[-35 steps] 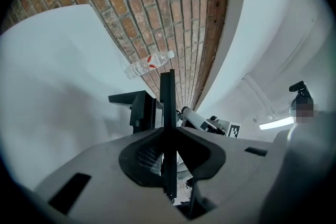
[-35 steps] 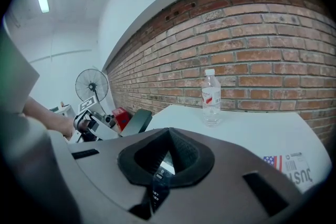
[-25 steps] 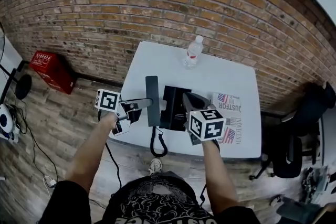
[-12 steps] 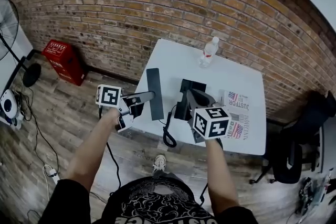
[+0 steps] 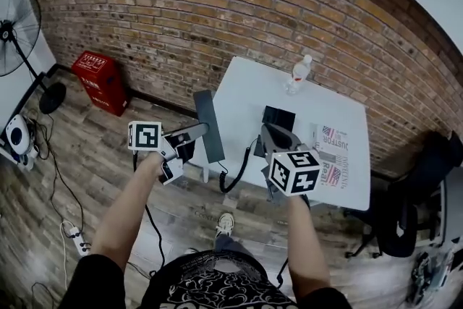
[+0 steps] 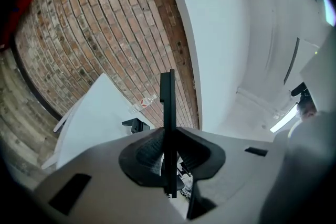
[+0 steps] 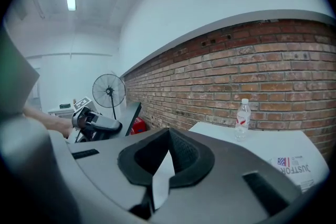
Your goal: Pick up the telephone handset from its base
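The black telephone handset [image 5: 210, 123] is a long flat bar, held upright off the table's left edge by my left gripper [image 5: 205, 129], which is shut on it. In the left gripper view the handset [image 6: 168, 113] stands edge-on between the pads of the left gripper [image 6: 169, 136]. Its coiled cord [image 5: 235, 174] hangs in a loop back to the black base [image 5: 278, 118] on the white table [image 5: 318, 101]. My right gripper [image 5: 265, 132] hovers at the table's near edge just in front of the base, shut with nothing in it; its tips [image 7: 168, 136] meet.
A water bottle [image 5: 297, 74] stands at the table's far edge and printed papers [image 5: 331, 155] lie at its right. A brick wall runs behind. A red box [image 5: 101, 79] and a fan [image 5: 18, 25] are at the left, a black chair [image 5: 412, 206] at the right.
Both grippers have drawn back and left from the table and risen. The handset went from above the table's left part to beyond its edge, and the cord now stretches out from the base.
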